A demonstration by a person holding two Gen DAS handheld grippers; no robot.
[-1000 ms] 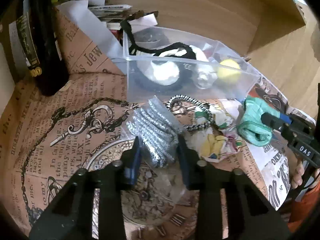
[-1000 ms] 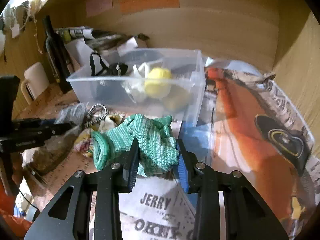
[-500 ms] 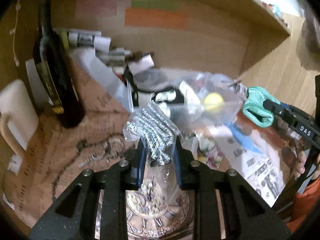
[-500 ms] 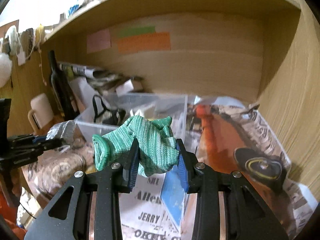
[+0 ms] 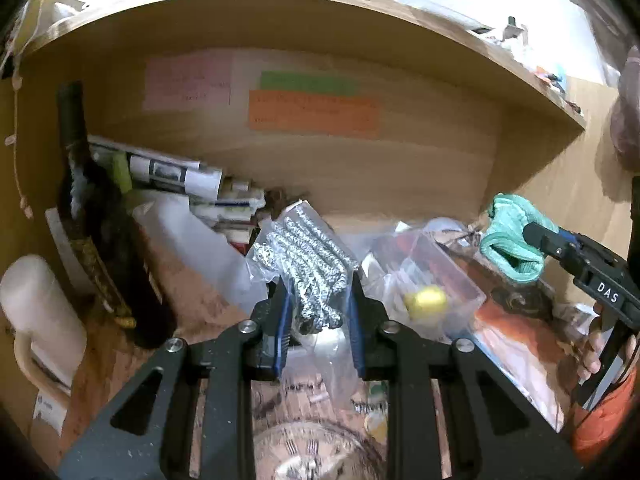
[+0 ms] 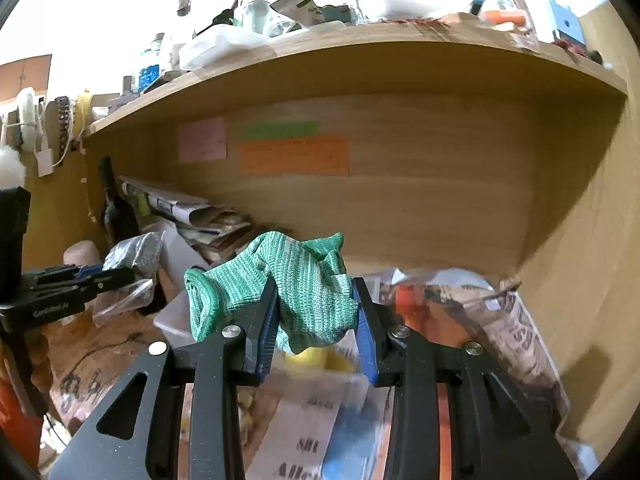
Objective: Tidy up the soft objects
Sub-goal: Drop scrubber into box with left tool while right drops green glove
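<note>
While two grippers hang in the air over a cluttered desk, each carries one soft item: the left gripper (image 5: 318, 304) is clamped on a bagged cord (image 5: 308, 264), and the right gripper (image 6: 316, 316) is clamped on a green glove (image 6: 276, 292).

One clear bin (image 5: 436, 276) sits low in front of both loads, a little right of the cord and directly under the glove, with one yellow ball (image 5: 425, 300) showing through its wall. Left of the bin stands one dark bottle (image 5: 100, 240), with one white mug (image 5: 40, 320) left of that. Behind the bin, rolled papers (image 5: 172, 172) lie against the wooden back panel, which carries three sticky notes (image 6: 294, 155): pink, green and orange. Printed newspaper (image 6: 516, 344) covers the desk to the bin's right.

The cord is a black-and-white speckled coil, sealed in crinkled clear plastic. The glove is a ribbed knit, bunched, its rolled cuff pointing left.
</note>
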